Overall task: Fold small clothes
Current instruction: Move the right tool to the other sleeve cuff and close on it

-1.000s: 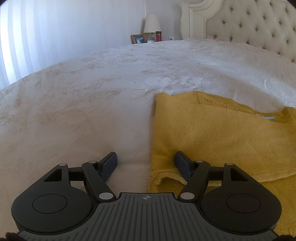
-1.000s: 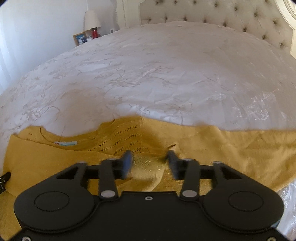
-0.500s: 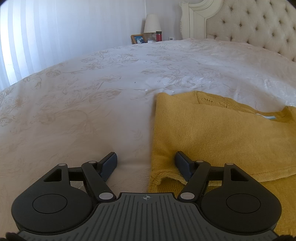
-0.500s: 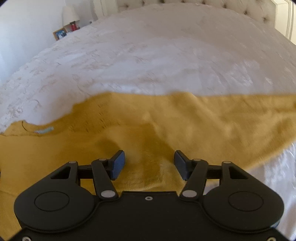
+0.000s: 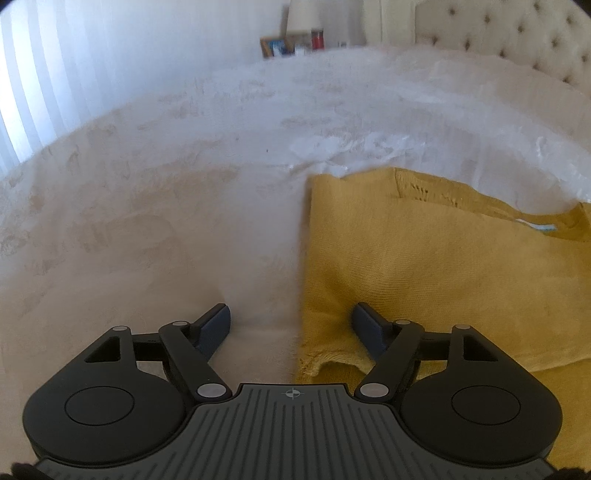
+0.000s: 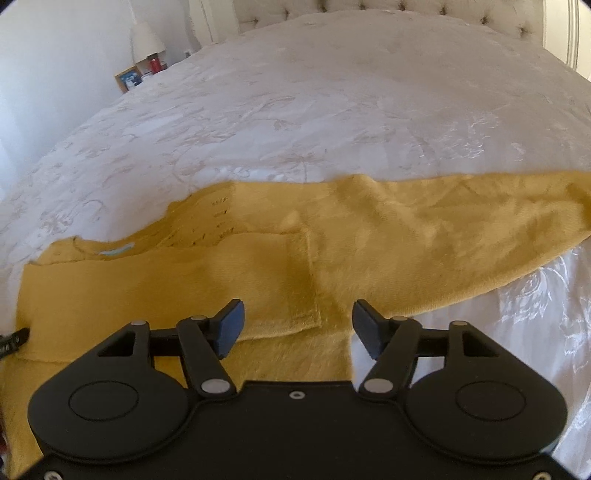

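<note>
A mustard-yellow knit sweater (image 5: 424, 266) lies flat on the white bedspread (image 5: 184, 184); one sleeve is folded across its body and the other sleeve (image 6: 461, 236) stretches out to the right. My left gripper (image 5: 290, 325) is open and empty, straddling the sweater's left edge just above the bed. My right gripper (image 6: 297, 325) is open and empty, low over the end of the folded sleeve (image 6: 303, 295). A pale blue neck label (image 6: 116, 252) shows at the collar.
A tufted cream headboard (image 6: 424, 7) stands at the far end of the bed. A nightstand with a lamp (image 6: 147, 37), a picture frame (image 6: 128, 79) and a red jar is at the far left. White curtains (image 5: 55, 74) hang on the left.
My right gripper let go of the sleeve fabric it pinched, opened wide and drew back. The left gripper stayed open and rose slightly; its view is now blurred.
</note>
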